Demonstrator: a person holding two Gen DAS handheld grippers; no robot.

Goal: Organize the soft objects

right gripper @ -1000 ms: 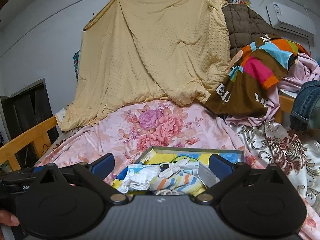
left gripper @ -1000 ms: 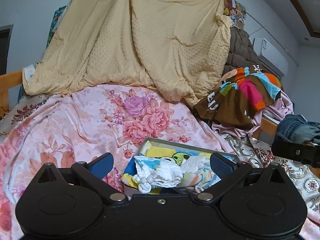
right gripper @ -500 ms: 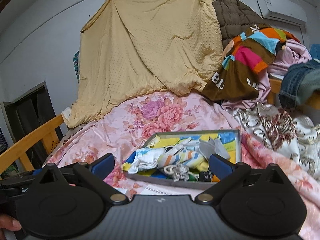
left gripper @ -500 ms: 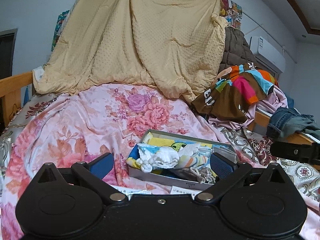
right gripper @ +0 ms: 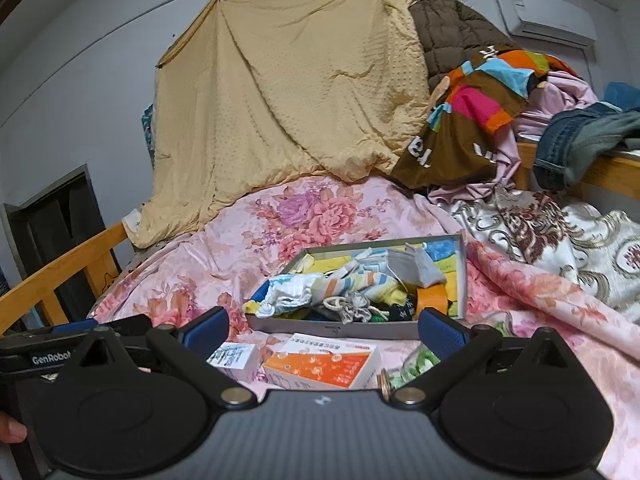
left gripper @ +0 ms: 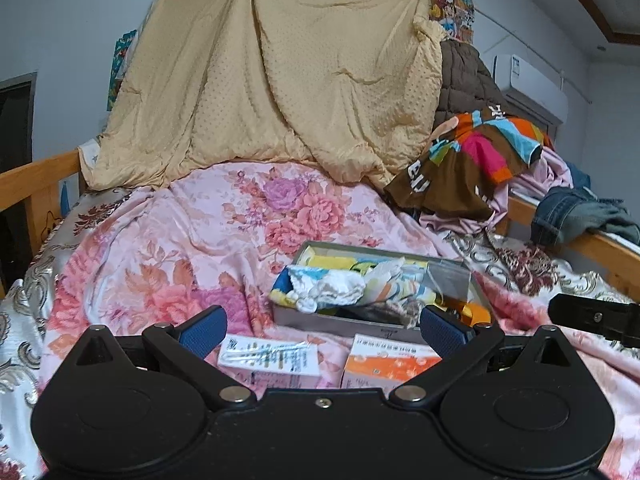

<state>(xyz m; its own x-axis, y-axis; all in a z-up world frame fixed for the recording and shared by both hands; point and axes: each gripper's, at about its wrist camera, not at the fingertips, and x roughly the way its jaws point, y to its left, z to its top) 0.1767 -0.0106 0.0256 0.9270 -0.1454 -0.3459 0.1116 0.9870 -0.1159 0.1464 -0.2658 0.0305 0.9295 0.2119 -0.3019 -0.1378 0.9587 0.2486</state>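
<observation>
A shallow grey tray (left gripper: 344, 325) (right gripper: 320, 329) lies on the pink floral quilt (left gripper: 168, 248) and holds a heap of small soft items: a white bundle (left gripper: 336, 286) (right gripper: 288, 294), a striped cloth (right gripper: 360, 282), a grey sock (right gripper: 420, 266) and yellow cloth (right gripper: 444, 276). My left gripper (left gripper: 322, 330) is open and empty, a little in front of the tray. My right gripper (right gripper: 323, 330) is open and empty too, just short of the tray's near rim.
Two cartons lie in front of the tray: a white one (left gripper: 268, 358) (right gripper: 234, 356) and an orange one (left gripper: 390, 364) (right gripper: 324, 366). A small jar (right gripper: 408, 370) lies by the right fingers. Clothes (left gripper: 468, 160) pile at the back right. Wooden rails (left gripper: 24, 184) edge the bed.
Both grippers have pulled back and up from the tray. The tray now sits farther off, and the cartons in front of it have come into view.
</observation>
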